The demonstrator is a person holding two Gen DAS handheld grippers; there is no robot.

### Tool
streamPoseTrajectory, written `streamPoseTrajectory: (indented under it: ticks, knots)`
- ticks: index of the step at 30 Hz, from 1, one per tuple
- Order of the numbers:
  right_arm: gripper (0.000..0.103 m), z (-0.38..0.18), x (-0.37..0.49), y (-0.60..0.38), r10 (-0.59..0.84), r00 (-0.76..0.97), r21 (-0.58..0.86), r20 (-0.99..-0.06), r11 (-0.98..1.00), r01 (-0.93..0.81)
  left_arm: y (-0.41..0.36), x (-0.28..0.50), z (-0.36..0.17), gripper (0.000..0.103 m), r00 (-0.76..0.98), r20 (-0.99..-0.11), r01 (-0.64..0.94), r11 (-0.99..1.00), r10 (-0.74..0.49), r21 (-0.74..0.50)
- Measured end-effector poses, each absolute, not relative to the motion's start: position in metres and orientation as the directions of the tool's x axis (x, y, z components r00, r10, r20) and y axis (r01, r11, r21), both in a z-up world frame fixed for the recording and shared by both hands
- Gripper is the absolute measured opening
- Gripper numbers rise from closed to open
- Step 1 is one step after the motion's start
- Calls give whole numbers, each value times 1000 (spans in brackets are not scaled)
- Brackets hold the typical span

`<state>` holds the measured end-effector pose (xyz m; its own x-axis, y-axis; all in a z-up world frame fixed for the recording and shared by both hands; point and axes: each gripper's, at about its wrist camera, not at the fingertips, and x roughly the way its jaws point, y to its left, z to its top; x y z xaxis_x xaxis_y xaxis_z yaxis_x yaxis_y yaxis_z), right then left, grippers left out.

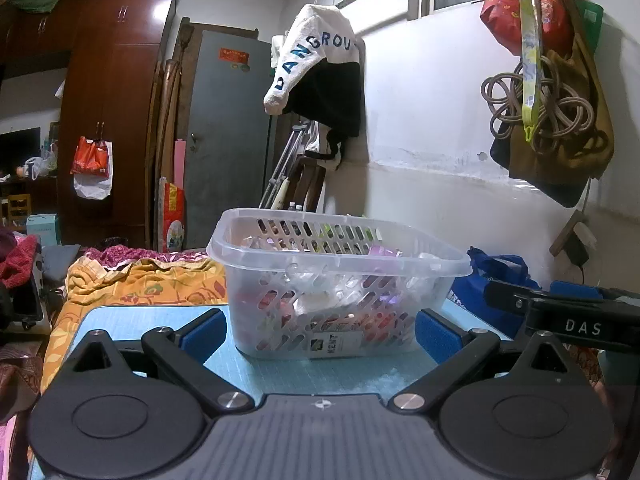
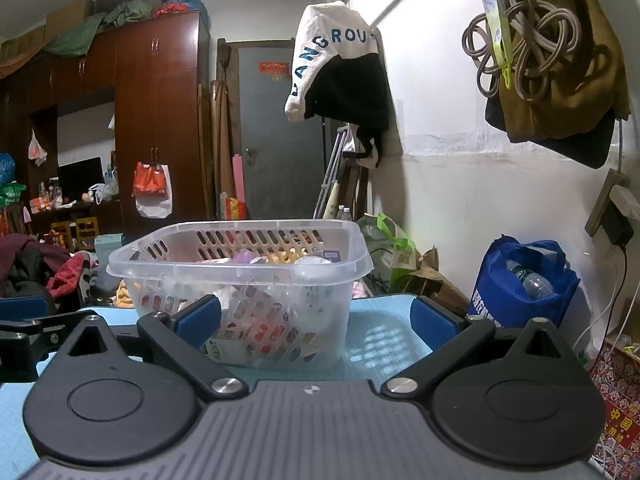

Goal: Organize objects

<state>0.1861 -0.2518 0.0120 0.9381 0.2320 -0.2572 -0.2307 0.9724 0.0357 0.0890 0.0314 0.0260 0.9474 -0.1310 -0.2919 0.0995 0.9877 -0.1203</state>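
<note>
A cluttered bedroom lies behind the work: a dark wooden wardrobe at ten o'clock, a grey door at twelve, and a white-and-black garment hanging on the wall just right of it. The counter is covered by a pale blue gridded mat, and on it stands a clear plastic basket with slotted walls. From the left view it sits straight ahead at twelve o'clock; from the right view it is toward eleven o'clock.

The basket is already loaded with small items: packets, something pale and rounded, a purple piece, and a box lettered KENT against the near wall. Most cannot be told apart through the plastic.

The left tool is spread wide and empty, its blue pads either side of the basket's base as seen from this view, though whether they touch it is unclear. The right tool is likewise spread and holds nothing.

The basket looks light and thin-walled, likely to flex if squeezed across its width. Its smooth plastic may slip under the pads. The rolled rim looks like the stiffest part, so pinching it at a long side, one tool at each end, seems safest. The loose contents would shift if it tilts.
</note>
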Motion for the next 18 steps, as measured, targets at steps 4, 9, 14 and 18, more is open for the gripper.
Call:
streamPoseTrajectory:
  ticks: [4,9,14,18]
  knots:
    - [103,12,186,-252,233,938,36,-257,972,-231,31,89,26,101,947,-292,100,988,-131,-121]
    - [103,12,186,-251,233,937,34,-260,972,-233,30,89,24,102,946,-295,101,988,-133,-120]
    - [103,11,186,-251,236,937,33,-259,971,-235,29,89,24,102,946,-296,101,987,-134,-125]
    - [103,10,187,-251,236,936,29,-262,971,-236,27,90,24,102,947,-294,99,989,-126,-107]
